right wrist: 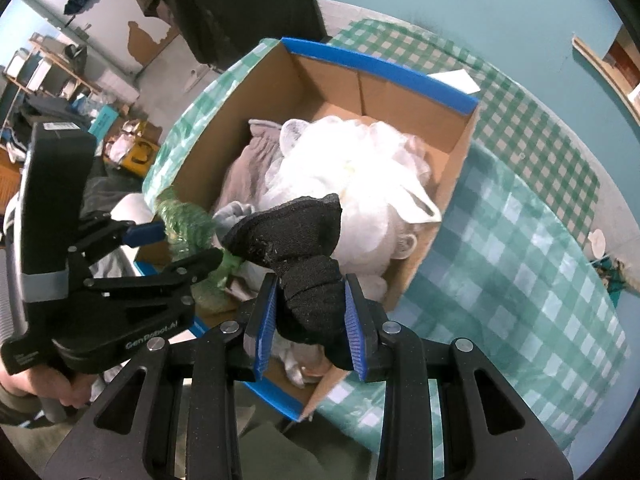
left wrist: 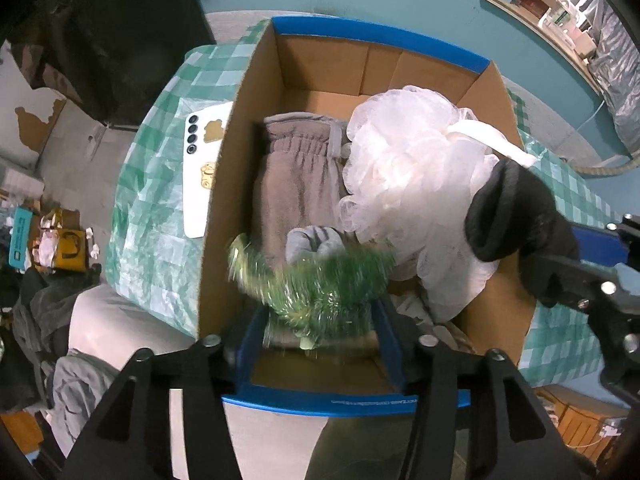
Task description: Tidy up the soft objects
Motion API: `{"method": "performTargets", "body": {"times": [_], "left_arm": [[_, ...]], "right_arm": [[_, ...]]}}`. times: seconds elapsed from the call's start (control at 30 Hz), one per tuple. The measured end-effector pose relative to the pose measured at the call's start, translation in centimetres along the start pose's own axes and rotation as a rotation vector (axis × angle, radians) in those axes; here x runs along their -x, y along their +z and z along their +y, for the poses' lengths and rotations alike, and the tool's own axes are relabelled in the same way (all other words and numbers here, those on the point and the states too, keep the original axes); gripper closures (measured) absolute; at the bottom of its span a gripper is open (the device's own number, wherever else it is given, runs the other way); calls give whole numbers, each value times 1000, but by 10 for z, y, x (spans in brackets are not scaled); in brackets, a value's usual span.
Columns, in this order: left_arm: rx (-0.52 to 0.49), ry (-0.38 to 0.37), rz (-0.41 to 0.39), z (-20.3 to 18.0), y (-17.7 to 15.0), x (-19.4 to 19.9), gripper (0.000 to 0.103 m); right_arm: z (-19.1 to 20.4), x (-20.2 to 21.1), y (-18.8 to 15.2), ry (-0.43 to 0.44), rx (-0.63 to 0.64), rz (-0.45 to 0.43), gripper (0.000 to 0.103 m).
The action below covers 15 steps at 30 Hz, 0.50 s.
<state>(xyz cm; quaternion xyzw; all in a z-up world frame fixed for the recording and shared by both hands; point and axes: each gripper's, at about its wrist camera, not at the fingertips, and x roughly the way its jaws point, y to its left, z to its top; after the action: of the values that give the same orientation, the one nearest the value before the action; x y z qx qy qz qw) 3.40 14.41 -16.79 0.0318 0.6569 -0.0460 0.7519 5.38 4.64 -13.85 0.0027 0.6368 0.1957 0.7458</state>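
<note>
We see an open cardboard box [left wrist: 240, 184] with blue-taped rims standing on a table under a green checked cloth [right wrist: 520, 240]. Inside lie a grey-brown towel [left wrist: 298, 176] at the left, a small grey sock [left wrist: 316, 242] nearer us, and a large white mesh bath puff [left wrist: 404, 160] filling the right half.

Our left gripper [left wrist: 320, 332] points straight down over the near edge of the box, its blue pads standing apart on either side of a green tinsel garland [left wrist: 316, 284] (blurred in the left wrist view), and the pads do not seem to press on it.

Our right gripper [right wrist: 310, 316] is closed on a black sock [right wrist: 304, 248], whose free end juts out over the puff at the near right of the box. A white phone [left wrist: 204, 160] lies on the cloth just left of the box.
</note>
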Motion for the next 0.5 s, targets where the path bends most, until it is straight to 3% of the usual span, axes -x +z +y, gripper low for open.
{"method": "performTargets", "body": {"times": [0.13, 0.27, 0.5], "left_arm": [[7, 2, -9, 5, 0, 4, 32], [8, 7, -22, 8, -1, 10, 30], [11, 10, -43, 12, -5, 23, 29]], "right_arm": [[5, -6, 2, -10, 7, 6, 67], [6, -8, 2, -23, 0, 15, 50], [8, 9, 1, -38, 6, -22, 38]]}}
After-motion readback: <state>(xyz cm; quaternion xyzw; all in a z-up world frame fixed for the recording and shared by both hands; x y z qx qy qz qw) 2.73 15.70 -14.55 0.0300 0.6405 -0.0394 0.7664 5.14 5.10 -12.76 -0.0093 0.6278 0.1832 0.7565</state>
